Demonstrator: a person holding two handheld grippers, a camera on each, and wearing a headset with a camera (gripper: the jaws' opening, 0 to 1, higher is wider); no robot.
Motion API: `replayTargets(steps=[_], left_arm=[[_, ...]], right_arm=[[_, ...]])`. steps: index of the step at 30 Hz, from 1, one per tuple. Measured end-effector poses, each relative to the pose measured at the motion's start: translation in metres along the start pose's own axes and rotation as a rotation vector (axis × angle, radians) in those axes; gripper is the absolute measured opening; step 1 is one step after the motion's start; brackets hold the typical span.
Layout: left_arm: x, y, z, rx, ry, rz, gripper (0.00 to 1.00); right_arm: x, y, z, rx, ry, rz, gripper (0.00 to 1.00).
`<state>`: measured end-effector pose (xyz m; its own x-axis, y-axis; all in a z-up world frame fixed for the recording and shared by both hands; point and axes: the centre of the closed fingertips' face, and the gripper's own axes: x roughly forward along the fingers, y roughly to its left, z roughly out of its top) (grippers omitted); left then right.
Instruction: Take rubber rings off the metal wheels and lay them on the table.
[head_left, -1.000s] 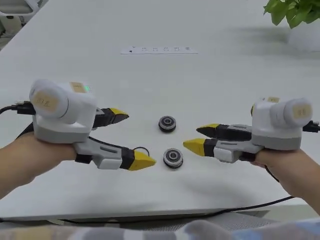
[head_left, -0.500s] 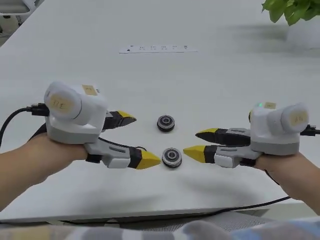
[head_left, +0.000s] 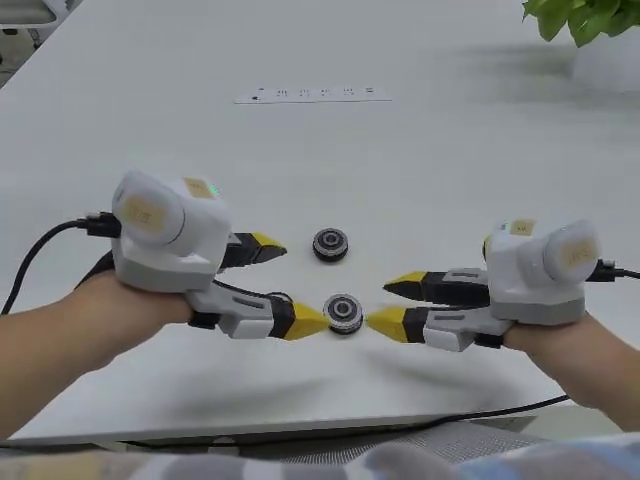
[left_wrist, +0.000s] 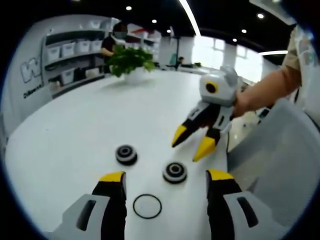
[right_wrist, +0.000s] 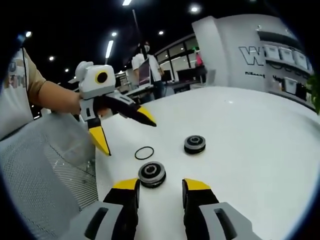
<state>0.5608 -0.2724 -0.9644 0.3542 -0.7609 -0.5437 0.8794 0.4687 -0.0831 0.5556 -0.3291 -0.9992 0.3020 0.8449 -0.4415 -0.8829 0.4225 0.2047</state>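
Note:
Two metal wheels with black rubber rims lie on the white table: a near wheel and a far wheel. A loose black rubber ring lies flat on the table between the left gripper's jaws. My left gripper is open, its lower tip just left of the near wheel. Opposite it, my right gripper is open too, its lower tip just right of that wheel. Neither holds anything.
A white strip with sockets lies far back on the table. A potted plant stands at the far right corner. Black cables trail from both grippers along the near table edge.
Both grippers have closed in on the near wheel from either side; the left one moved furthest, to the right. The wheels and the loose ring have not moved.

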Motion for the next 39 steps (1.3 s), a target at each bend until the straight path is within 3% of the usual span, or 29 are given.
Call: replayTargets(steps=[10,39], left_arm=[[0.010,-0.009,-0.005,-0.001,0.017,-0.033,0.58],[0.030,-0.019,-0.014,-0.007,0.045,-0.071,0.38]], right_arm=[[0.006,0.001,-0.008,-0.019,0.023,0.007,0.27],[0.019,0.007,-0.013,-0.065,0.045,0.036,0.16]])
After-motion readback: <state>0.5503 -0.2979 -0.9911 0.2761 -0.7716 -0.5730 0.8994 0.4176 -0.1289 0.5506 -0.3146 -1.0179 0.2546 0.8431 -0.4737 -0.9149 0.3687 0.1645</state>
